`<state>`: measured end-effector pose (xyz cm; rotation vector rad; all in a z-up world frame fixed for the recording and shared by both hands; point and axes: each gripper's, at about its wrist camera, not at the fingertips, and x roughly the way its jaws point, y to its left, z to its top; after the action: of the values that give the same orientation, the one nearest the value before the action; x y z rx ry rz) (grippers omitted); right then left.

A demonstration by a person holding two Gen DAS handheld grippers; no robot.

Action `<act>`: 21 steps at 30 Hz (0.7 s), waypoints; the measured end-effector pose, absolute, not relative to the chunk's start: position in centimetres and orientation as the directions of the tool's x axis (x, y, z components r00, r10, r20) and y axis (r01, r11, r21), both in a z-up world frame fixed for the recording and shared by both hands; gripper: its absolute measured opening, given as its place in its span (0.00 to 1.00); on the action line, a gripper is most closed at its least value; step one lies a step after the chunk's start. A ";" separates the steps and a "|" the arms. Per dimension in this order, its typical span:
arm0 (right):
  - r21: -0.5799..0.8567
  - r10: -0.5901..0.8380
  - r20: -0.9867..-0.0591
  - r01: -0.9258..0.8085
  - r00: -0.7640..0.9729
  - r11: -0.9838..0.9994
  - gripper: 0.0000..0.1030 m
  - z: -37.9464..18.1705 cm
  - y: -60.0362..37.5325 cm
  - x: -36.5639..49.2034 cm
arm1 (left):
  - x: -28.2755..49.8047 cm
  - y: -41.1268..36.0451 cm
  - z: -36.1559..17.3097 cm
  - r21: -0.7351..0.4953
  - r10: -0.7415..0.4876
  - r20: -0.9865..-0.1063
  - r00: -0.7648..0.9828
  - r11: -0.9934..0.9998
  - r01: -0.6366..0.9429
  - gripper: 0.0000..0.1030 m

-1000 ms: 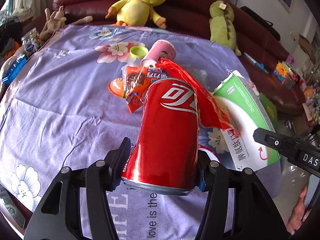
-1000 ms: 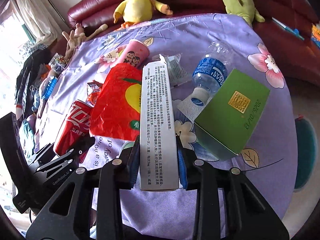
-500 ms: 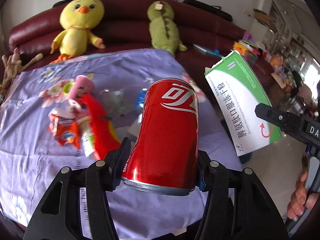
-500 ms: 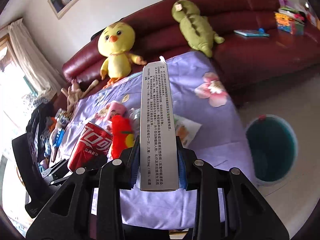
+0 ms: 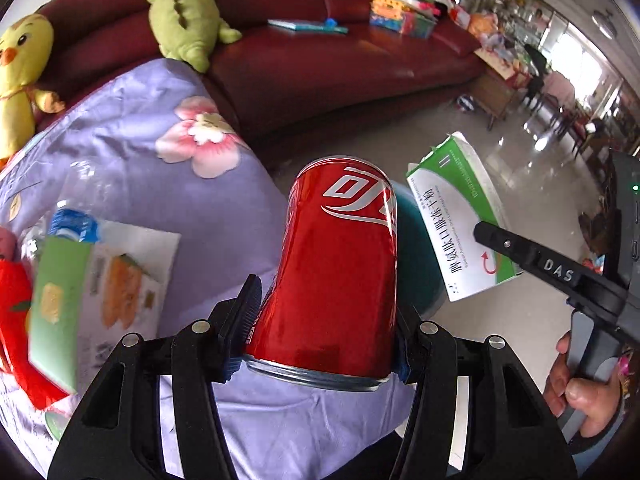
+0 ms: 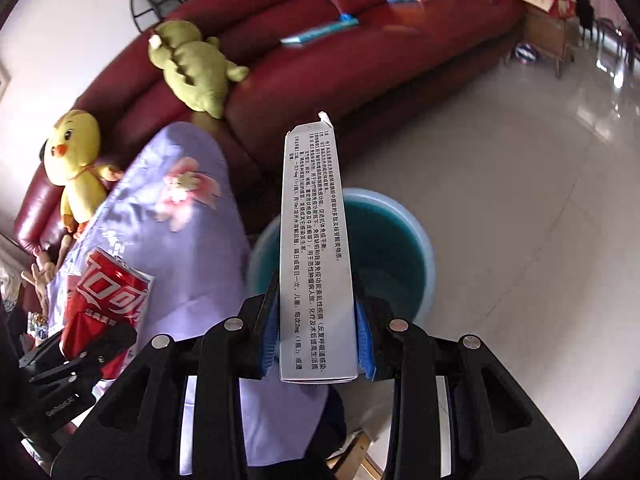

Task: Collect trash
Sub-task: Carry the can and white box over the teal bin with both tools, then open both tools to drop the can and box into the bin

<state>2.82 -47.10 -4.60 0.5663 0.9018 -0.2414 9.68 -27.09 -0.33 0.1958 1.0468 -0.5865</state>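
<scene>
Both claws loaded: my left claw [image 5: 320, 344] pinches light, slick, dentable can [image 5: 340, 264] low; right claw [image 6: 316, 340] pinches stiff, crushable carton [image 6: 314, 256] by narrow sides.

"DAS" is printed on the right hand-held gripper [image 5: 516, 250].

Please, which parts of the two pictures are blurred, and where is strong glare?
Left wrist view: the litter on the purple cloth is smeared, while the red can is sharp; the floor glares at right. Right wrist view: the box is sharp, the floor shines.
</scene>
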 end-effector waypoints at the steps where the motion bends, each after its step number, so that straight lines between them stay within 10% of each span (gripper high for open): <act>1: 0.360 0.036 -0.802 0.434 0.596 0.826 0.30 -5.6 -47.4 3.2 | 10.0 -28.0 -0.9 -0.114 -0.355 -0.865 0.355 0.828 0.550 0.55; 13: 0.402 0.096 -0.817 0.443 0.568 0.802 0.42 -9.2 -49.7 4.6 | 12.9 -33.0 -5.2 -0.079 -0.291 -0.912 0.290 0.817 0.572 0.55; 21: 0.361 0.019 -0.825 0.501 0.564 0.787 0.73 -8.4 -51.1 4.5 | 13.8 -34.7 -7.2 -0.079 -0.273 -0.930 0.248 0.804 0.589 0.55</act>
<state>4.47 -51.12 -8.39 0.6206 0.9400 -0.3059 13.76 -34.66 -7.18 0.3134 1.1835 -0.6005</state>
